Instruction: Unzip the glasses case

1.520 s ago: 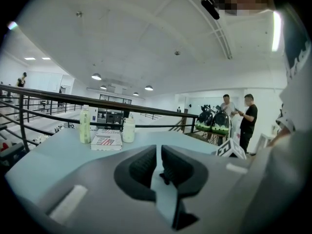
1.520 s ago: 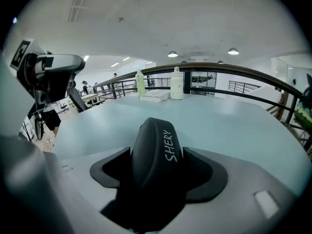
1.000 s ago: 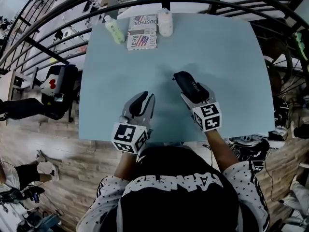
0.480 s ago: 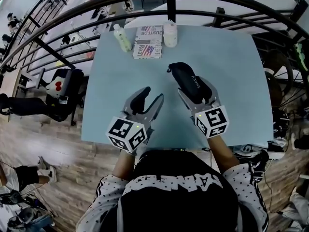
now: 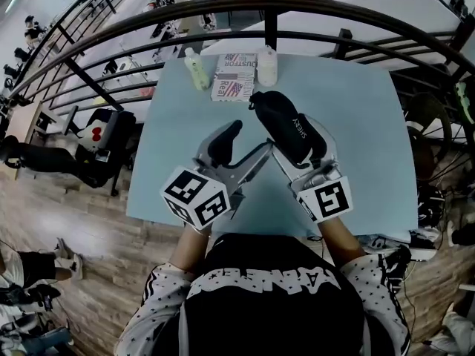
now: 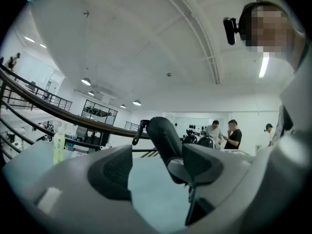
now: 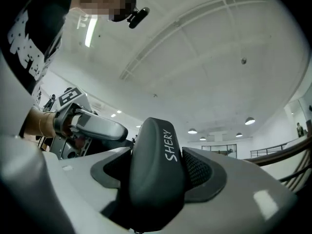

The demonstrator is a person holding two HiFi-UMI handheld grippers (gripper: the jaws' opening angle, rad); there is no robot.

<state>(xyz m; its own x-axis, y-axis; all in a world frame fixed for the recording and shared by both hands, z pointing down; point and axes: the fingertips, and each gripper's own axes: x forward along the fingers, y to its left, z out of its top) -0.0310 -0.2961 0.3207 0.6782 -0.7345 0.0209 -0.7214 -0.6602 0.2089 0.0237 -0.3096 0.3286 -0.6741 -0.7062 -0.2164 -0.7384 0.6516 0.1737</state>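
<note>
Glasses case (image 5: 291,128) is sitting clamped in R gripper (image 7: 156,179), jaws wide on its sides, up off table (image 5: 364,124), over its middle. Prob. light, semi-stiff, slick shell; zip pull (image 6: 140,130) is hanging at far end, best grab pt. L gripper (image 5: 241,150) is hovering beside, agape, empty.

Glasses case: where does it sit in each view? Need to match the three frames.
Head view: glasses case right of centre, over the blue table.
Left gripper view: case at centre, a dark oblong rising past the right-hand jaw.
Right gripper view: case at bottom centre, clamped between the jaws, white SHERY print facing the camera.
Shared landmark: the dark curved railing, at left in the left gripper view, at far right in the right gripper view.
</note>
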